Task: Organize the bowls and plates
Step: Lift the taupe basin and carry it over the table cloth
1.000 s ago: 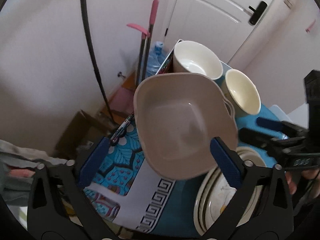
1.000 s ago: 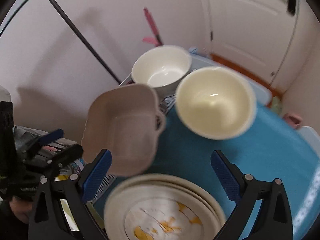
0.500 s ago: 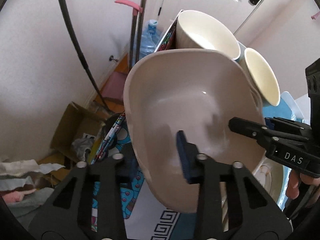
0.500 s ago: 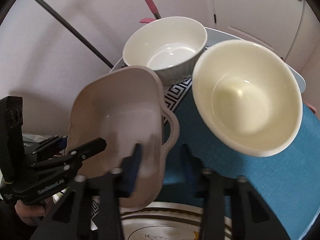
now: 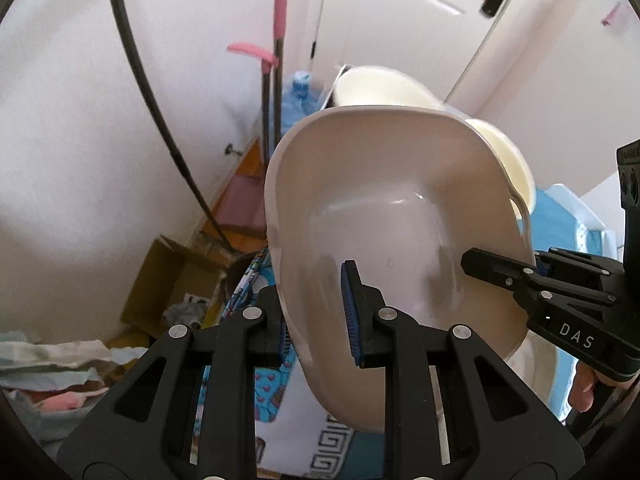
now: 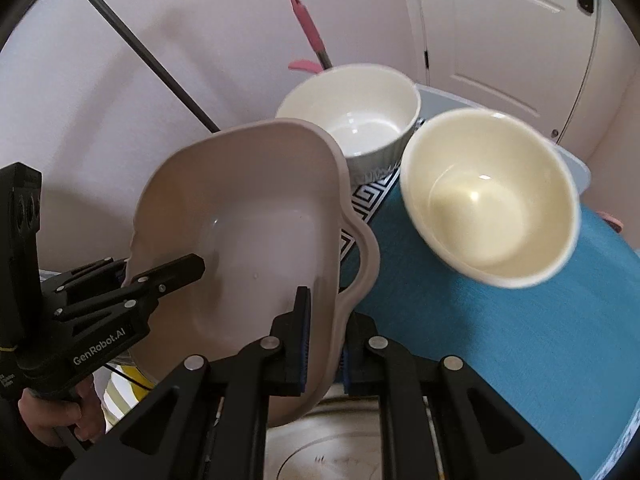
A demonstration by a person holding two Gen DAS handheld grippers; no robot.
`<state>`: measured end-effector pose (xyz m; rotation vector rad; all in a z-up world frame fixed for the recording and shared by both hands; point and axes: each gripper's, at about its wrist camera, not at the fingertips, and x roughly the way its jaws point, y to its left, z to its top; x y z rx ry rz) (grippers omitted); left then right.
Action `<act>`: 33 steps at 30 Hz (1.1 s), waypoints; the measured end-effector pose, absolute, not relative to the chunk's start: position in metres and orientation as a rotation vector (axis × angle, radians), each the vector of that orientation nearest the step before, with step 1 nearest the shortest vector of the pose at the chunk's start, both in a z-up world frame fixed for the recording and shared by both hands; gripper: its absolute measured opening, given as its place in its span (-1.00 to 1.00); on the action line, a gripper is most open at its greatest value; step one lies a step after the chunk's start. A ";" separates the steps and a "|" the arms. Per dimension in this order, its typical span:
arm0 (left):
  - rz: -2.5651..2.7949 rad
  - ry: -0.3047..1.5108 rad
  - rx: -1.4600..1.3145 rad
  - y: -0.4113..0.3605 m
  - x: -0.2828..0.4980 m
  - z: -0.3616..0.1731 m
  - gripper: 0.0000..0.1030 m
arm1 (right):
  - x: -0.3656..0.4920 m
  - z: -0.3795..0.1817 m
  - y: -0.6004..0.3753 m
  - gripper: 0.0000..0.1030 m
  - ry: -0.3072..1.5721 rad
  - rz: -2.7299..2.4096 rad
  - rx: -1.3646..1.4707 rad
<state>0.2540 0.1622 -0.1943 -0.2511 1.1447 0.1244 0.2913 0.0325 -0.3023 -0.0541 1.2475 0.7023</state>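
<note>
While pinched, glossy squarish dish (image 6: 256, 232) (handled).

Beige handled dish (image 6: 256, 240) – tilted, lifted

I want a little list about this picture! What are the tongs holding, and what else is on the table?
held thing: beige dish with a side handle, tilted, lifted
left tongs: shut on the dish's rim
right tongs: shut on the opposite rim
white bowl: behind the dish, empty
cream bowl: to the right, empty
plates: stacked below the dish
table cover: blue cloth
</note>
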 end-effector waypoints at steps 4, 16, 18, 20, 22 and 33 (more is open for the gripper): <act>0.101 1.087 -0.205 0.135 0.243 -0.161 -0.62 | 0.277 -0.275 0.008 -0.78 1.178 0.693 -0.030; -0.116 1.004 -0.112 0.001 0.201 -0.089 -0.62 | 0.192 -0.202 -0.119 -0.78 1.038 0.519 0.075; -0.171 1.006 -0.094 -0.026 0.197 -0.085 -0.62 | 0.178 -0.196 -0.150 -0.78 1.022 0.466 0.084; -0.231 1.014 -0.081 -0.053 0.193 -0.085 -0.62 | 0.164 -0.195 -0.177 -0.78 1.011 0.412 0.106; -0.290 1.024 -0.069 -0.081 0.190 -0.088 -0.62 | 0.142 -0.191 -0.206 -0.78 1.006 0.354 0.132; -0.485 1.194 0.004 -0.215 0.191 -0.163 -0.62 | 0.107 -0.240 -0.343 -0.78 1.104 0.113 0.230</act>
